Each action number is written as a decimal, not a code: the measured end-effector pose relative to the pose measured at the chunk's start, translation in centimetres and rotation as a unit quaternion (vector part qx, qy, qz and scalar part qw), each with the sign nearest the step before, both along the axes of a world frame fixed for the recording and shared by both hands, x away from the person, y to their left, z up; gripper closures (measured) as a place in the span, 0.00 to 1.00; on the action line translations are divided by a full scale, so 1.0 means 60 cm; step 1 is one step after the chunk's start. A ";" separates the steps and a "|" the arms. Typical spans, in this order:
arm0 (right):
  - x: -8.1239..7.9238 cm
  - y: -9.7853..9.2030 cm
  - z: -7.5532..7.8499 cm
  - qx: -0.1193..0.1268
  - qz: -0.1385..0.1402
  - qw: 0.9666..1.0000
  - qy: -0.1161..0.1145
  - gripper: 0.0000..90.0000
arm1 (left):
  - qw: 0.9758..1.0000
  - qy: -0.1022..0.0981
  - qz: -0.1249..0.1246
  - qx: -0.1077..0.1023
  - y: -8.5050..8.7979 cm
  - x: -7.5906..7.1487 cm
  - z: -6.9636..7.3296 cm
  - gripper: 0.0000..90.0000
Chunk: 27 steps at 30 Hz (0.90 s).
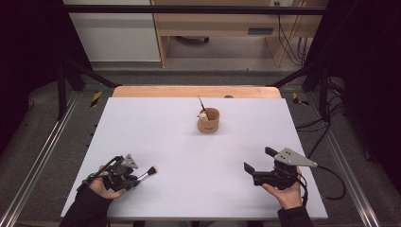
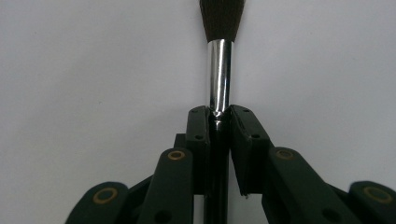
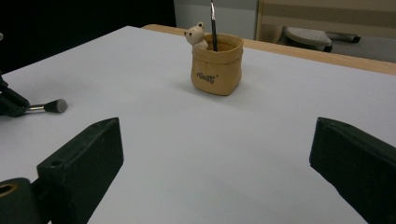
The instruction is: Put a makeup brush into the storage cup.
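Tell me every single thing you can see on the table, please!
brush: one, black bristles, silver collar, dark handle; near left of the table, clamped in the left gripper.
holder: one, tan pouch-shaped cup with a small bear figure on its rim; far middle of the table.
thin stick: one, dark; standing in the holder.
table: one, white top with a wooden far edge.
left gripper: one, black; shut on the brush.
right gripper: one, black; near right, jaws wide apart, nothing between them.
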State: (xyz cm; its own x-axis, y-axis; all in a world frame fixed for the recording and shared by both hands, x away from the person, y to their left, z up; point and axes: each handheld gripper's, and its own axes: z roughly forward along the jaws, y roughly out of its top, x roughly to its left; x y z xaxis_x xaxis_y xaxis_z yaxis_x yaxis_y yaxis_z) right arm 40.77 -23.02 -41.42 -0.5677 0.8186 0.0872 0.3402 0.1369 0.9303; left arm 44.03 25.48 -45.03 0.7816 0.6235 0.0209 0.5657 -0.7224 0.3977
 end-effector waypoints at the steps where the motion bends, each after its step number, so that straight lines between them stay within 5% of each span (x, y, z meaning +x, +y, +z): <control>1: 0.000 0.000 0.000 0.000 -0.001 1.000 0.000 0.04 | 1.000 0.000 0.001 0.000 0.000 0.000 0.000 0.86; 27: -0.001 0.000 0.000 -0.004 0.002 1.000 -0.002 0.04 | 1.000 -0.008 0.006 -0.006 0.001 -0.001 0.001 0.87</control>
